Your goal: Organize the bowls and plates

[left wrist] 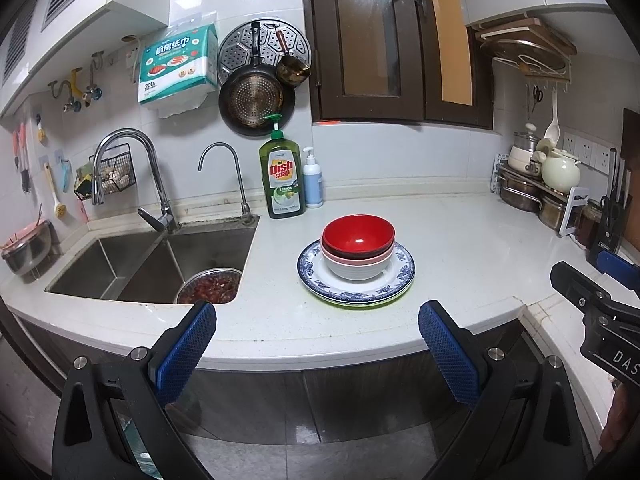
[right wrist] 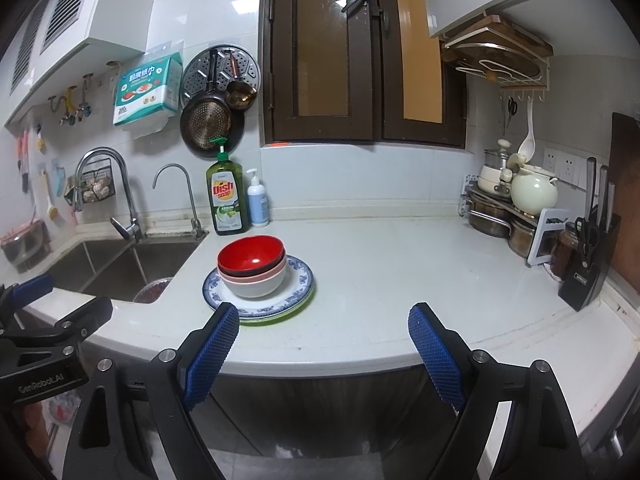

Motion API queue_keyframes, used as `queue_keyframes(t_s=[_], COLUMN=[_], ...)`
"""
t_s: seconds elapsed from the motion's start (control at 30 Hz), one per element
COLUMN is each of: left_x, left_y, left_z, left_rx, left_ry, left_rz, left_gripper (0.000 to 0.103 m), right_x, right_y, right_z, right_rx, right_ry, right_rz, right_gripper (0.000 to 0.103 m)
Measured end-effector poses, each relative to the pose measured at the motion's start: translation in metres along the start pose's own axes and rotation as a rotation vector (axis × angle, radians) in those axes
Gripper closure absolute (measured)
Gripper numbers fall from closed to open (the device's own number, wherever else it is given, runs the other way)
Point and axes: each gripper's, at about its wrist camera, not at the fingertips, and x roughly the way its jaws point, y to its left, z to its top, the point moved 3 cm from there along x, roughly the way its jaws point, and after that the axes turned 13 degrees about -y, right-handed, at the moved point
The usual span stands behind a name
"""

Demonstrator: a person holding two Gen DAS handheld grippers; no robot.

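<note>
A stack of bowls (left wrist: 358,252) (right wrist: 253,266), red on top, then pink and white, rests on a blue-patterned plate (left wrist: 400,276) (right wrist: 300,280) with a green plate under it, on the white counter (left wrist: 460,248). My left gripper (left wrist: 318,314) hovers open at the counter's front edge, short of the stack, nothing between its blue pads. My right gripper (right wrist: 324,316) is open too, to the right of the stack, its left finger (right wrist: 218,340) overlapping the plates' near rim in view. Each gripper shows at the other view's edge.
A double sink (left wrist: 132,264) with a steel bowl of red food (left wrist: 210,286) lies left of the stack. Dish soap (left wrist: 281,174) and a pump bottle (left wrist: 312,180) stand behind it. Pots, a kettle (right wrist: 534,190) and a knife block (right wrist: 588,256) crowd the right corner.
</note>
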Motion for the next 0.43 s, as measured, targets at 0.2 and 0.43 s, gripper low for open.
queue_keyframes(t_s=[0.2, 0.43], left_x=[0.0010, 0.0032], left_y=[0.0002, 0.0027], left_z=[0.0004, 0.0017], left_rx=[0.001, 0.002], left_ry=[0.004, 0.002], left_rz=[-0.004, 0.000], left_gripper=[0.000, 0.000], right_x=[0.0005, 0.0014], right_y=[0.0014, 0.0023], right_z=[-0.0002, -0.0010], right_rx=[0.000, -0.001], right_ry=[-0.001, 0.000], right_rz=[-0.006, -0.009], right_gripper=[0.016, 0.016])
